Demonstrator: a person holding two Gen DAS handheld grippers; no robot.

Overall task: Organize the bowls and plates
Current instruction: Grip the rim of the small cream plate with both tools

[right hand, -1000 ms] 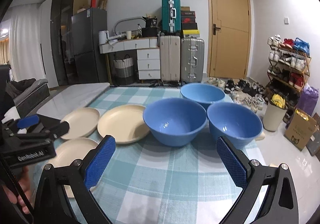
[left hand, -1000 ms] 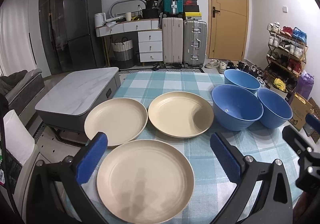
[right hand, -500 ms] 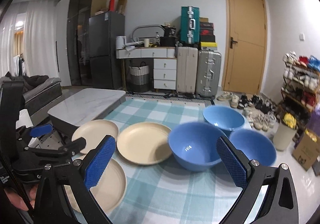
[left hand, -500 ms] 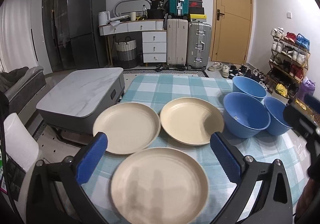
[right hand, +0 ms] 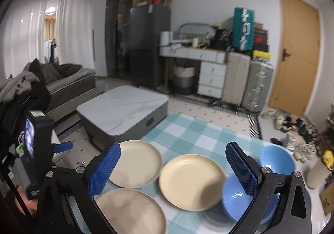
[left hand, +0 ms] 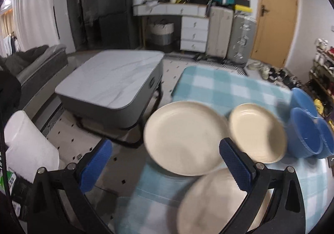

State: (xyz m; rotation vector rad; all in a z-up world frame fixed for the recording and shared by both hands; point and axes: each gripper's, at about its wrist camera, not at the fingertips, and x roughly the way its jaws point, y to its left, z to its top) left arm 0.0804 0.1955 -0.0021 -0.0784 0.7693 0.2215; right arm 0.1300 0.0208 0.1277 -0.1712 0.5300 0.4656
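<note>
The left gripper (left hand: 165,163) has its blue fingers (left hand: 95,165) spread wide apart, and they hold nothing. It hangs over the near left corner of the table (left hand: 229,87), which wears a blue and white checked cloth. The right gripper (right hand: 172,168) is wide open too, with nothing between its blue fingers (right hand: 242,171). It hangs over the near edge of the table and touches none of the dishes.

Three cream plates lie flat on the table, all facing up. They are round, so no side is the long one. The nearest plate (left hand: 217,202) sits by the near edge, partly behind the left gripper's right finger. Just past it is the left plate (left hand: 183,137), near the left edge of the table. The picture is blurry there, so I cannot tell if these two plates touch. Beside the left plate, toward the middle of the table, is the middle plate (left hand: 258,131).

Three blue bowls stand close together by the right edge, open side up: the front bowl (left hand: 305,131), the far bowl (left hand: 302,98) behind it, and the right bowl (left hand: 328,137) at the very edge of the left view.

Past the table, on the floor to the left, stands a low grey coffee table (left hand: 110,79). Farther back are suitcases (left hand: 229,33) and a wooden door (left hand: 273,12).
</note>
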